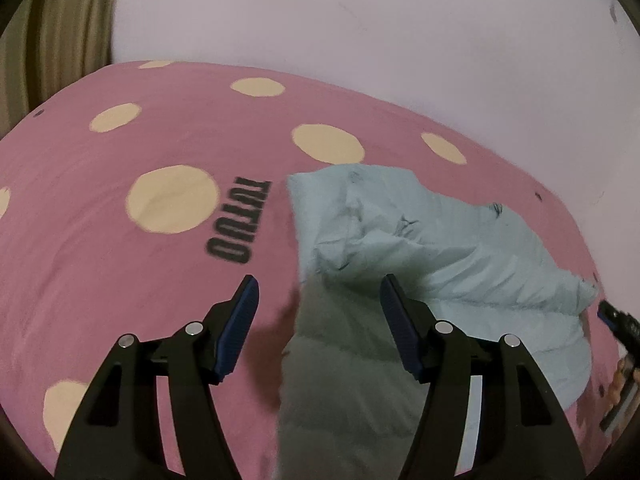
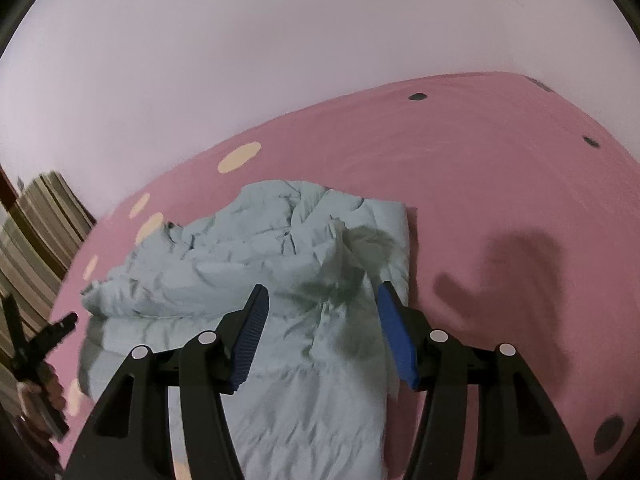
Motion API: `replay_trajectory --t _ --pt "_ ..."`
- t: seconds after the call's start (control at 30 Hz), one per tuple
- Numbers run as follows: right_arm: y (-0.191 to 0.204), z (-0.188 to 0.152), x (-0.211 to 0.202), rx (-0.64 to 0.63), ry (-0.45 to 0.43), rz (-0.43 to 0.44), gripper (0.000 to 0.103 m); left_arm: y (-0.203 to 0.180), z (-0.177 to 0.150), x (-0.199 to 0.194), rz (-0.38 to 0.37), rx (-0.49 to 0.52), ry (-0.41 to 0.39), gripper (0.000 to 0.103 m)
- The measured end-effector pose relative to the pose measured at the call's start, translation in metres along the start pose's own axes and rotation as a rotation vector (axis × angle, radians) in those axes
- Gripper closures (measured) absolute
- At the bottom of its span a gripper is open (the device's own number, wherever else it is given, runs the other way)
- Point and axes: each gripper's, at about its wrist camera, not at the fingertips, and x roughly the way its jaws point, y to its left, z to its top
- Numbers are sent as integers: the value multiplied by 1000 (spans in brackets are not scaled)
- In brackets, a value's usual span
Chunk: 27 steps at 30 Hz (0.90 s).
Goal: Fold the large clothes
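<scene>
Nearest to me are the black arms and ribbed blue pads of the two claws, both spread with nothing between the pads. The left claw (image 1: 318,294) hangs over the near left edge of the pale blue puffy quilted garment (image 1: 420,240), its right pad above the cloth and its left pad above bare bedding. The right claw (image 2: 322,304) hangs squarely over the garment's near right part, with cloth showing below the gap between the pads but not touching them. Neither pinches anything, which I take to mean a fold has been laid down and let go.

The garment lies in a thick, wrinkled heap on the bed, beyond and beneath both claws. One layer seems turned over onto another, with a raised ridge running away from the right claw and a loose corner jutting out towards the left one. It is bunched rather than flat, so I would judge the folding only part done, and the padding may spring open again.

Under it spreads the pink bed cover with large cream dots (image 1: 120,240), with dark lettering printed just ahead of the left claw. Beyond rises a plain pale wall (image 2: 280,60). A striped olive curtain (image 1: 60,32) hangs far off to the left claw's left.
</scene>
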Motion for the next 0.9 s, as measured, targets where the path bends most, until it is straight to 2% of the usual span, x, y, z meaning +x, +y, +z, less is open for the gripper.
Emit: replay_trajectory --t 0.13,0.3,0.37,0.4,0.43,0.47,0.5,0.53,0.57,0.67,0.9 --pt "1 12 31 -51 37 -3 46 -7 9 27 -18 40 39 40" --pt "-3 16 58 -56 96 17 46 -10 16 60 -47 59 104 41" --pt "-1 16 69 -72 127 14 48 -15 17 66 -40 95 115 57" --pt "0 15 72 -82 133 10 54 -19 16 70 -36 127 121 61" --pt "3 14 76 -99 148 11 58 -22 15 71 -32 146 124 70" --pt "4 13 79 -107 157 12 69 -25 14 73 -25 167 126 79" --pt "6 11 81 -115 163 11 76 -28 13 73 -19 183 125 83" --pt "8 10 82 -122 161 7 79 -29 12 73 -21 190 122 92" --pt "10 9 81 -127 154 1 85 -30 12 70 -23 197 113 95" --pt "15 7 67 -132 116 -6 93 -33 11 58 -6 196 76 97" --pt "26 7 8 -157 -15 4 96 -43 15 3 9 203 -52 98"
